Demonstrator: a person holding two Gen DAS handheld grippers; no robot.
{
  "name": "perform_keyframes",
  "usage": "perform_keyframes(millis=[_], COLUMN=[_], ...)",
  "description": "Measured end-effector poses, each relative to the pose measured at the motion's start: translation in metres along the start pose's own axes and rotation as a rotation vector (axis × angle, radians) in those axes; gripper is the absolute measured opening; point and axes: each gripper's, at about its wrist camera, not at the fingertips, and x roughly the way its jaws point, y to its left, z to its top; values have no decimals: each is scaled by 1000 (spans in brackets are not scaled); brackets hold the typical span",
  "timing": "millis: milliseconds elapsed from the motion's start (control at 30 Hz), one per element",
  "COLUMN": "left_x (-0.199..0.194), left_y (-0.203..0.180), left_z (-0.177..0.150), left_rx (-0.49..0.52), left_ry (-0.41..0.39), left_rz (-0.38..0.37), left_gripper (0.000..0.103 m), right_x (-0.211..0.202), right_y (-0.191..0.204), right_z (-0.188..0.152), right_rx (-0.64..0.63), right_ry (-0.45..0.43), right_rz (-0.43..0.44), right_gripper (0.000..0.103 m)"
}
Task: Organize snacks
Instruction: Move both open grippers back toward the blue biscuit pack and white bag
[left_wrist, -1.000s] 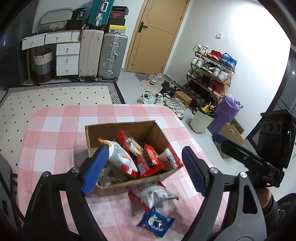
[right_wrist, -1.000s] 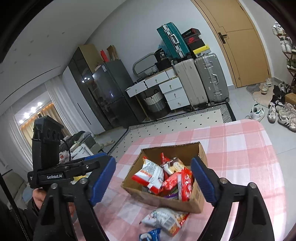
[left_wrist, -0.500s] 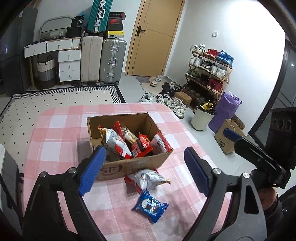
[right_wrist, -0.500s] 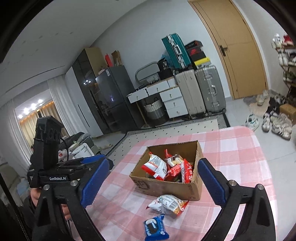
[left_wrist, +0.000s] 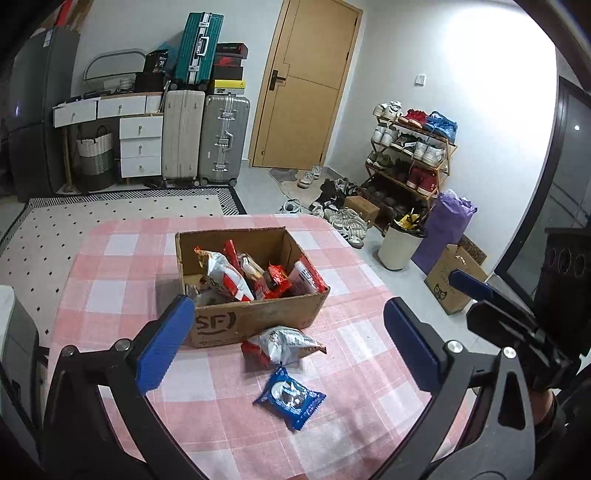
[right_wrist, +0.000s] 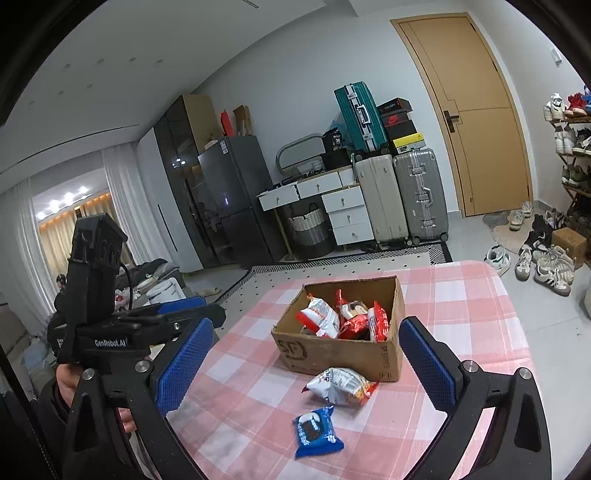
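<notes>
From the left wrist camera, the left gripper (left_wrist: 288, 332) hangs above the near side of the pink checked table (left_wrist: 122, 295) with its blue fingers (left_wrist: 164, 345) spread wide and nothing between them. The cardboard box (left_wrist: 255, 317) sits at about twelve o'clock from the gripper, stuffed with red and white packets. Two snacks lie outside it: a white-and-red chip bag (left_wrist: 286, 341) touching the box's near wall, and a blue cookie packet (left_wrist: 290, 397) just beyond it at six o'clock, flat on the cloth. The right gripper shows at three o'clock, off the table edge.

From the right wrist camera, the right gripper (right_wrist: 306, 363) is likewise splayed wide and empty. The box (right_wrist: 343, 352) lies at twelve o'clock, the chip bag (right_wrist: 341, 386) just below it, and the cookie packet (right_wrist: 317, 432) at six o'clock, nearest the fingers. The left gripper (right_wrist: 177, 317) is at nine o'clock, held in a hand (right_wrist: 70, 384).

The step in hand looks like picking up a loose snack — probably the cookie packet, as the closer one. To do it well, I would come straight down, straddle the packet across its narrow side, and pinch near the middle so the slick wrapper does not slide out. The box is already crowded, so the packet should go on edge into a gap — not dropped on top.
</notes>
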Motion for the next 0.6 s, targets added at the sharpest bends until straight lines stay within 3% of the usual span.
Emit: perform_keyframes(millis=[333,600], left_x=[0,40], left_y=[8,15], left_z=[-29,-74], left_rx=[-30,-56], left_ry=[26,157], left_rz=[-5,-59], left_gripper=[102,102], right_x=[-5,-5], right_y=[2,-6], right_z=[-31,-56], right_rx=[13,19], right_ry=[22,19], right_rz=[4,-10], right_gripper=[102,102])
